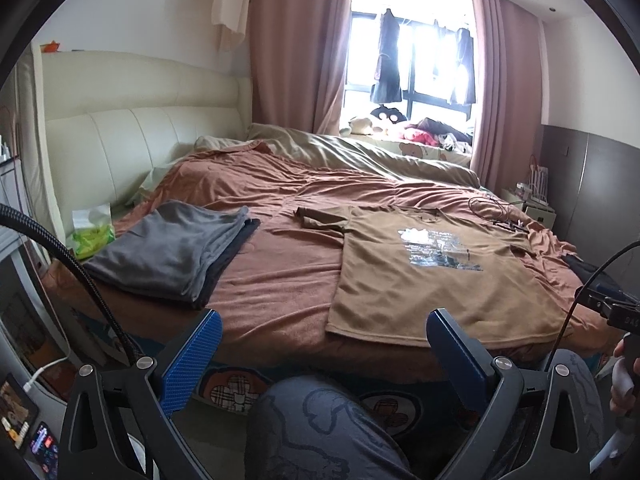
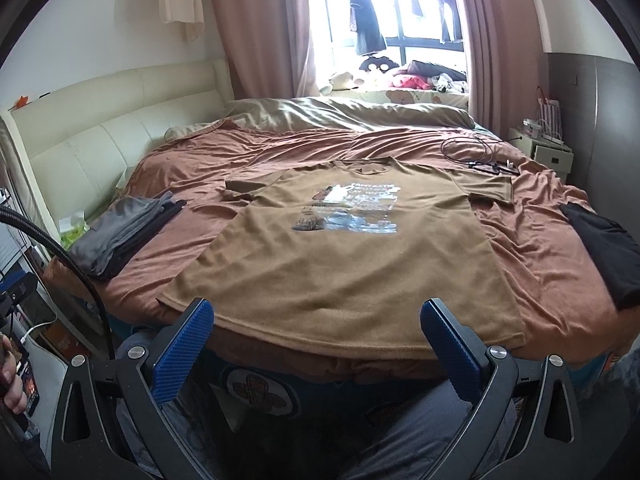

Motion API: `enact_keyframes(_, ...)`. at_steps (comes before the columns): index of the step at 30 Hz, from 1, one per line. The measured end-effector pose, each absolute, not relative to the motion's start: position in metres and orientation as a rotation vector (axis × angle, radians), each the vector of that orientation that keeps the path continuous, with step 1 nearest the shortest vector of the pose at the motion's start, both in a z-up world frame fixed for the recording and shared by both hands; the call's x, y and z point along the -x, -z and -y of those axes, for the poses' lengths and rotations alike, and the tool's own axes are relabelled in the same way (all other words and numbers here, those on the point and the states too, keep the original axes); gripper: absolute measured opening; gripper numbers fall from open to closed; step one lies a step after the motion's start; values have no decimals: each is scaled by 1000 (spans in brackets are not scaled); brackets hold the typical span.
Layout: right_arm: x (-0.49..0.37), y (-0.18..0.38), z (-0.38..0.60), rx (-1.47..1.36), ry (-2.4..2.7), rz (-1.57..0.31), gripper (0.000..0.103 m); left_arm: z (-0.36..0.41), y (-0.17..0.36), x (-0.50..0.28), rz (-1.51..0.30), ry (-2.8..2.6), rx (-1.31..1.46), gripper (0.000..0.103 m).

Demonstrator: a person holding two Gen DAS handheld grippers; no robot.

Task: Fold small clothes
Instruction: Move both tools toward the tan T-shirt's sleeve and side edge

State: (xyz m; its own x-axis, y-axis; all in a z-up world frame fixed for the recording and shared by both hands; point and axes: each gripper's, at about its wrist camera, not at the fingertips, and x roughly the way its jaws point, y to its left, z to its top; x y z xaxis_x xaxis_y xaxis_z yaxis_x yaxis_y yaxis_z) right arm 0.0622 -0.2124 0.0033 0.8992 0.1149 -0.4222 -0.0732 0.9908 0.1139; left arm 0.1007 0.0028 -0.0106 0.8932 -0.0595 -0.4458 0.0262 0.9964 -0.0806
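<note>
A brown T-shirt point(image 2: 340, 264) with a printed picture lies spread flat, front up, on the bed; it also shows in the left wrist view point(image 1: 432, 276). Its hem hangs at the near bed edge. My right gripper point(image 2: 318, 320) is open and empty, just short of the hem. My left gripper point(image 1: 324, 334) is open and empty, near the bed edge, left of the shirt's lower left corner. A stack of folded grey and black clothes point(image 1: 176, 252) lies on the left side of the bed, seen too in the right wrist view point(image 2: 120, 232).
A rust bedspread point(image 1: 280, 264) covers the bed, with a cream headboard point(image 1: 120, 148) at left. A black garment point(image 2: 604, 248) lies at the right edge. Cables point(image 2: 480, 152) lie at far right. A green packet point(image 1: 90, 232) sits by the headboard. The person's knee point(image 1: 320, 432) is below.
</note>
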Motion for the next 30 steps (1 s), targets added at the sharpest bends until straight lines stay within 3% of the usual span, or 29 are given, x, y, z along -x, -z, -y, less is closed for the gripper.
enact_keyframes(30, -268, -23, 224, -123, -127, -612, 103, -10, 36, -299, -646, -10, 126, 100)
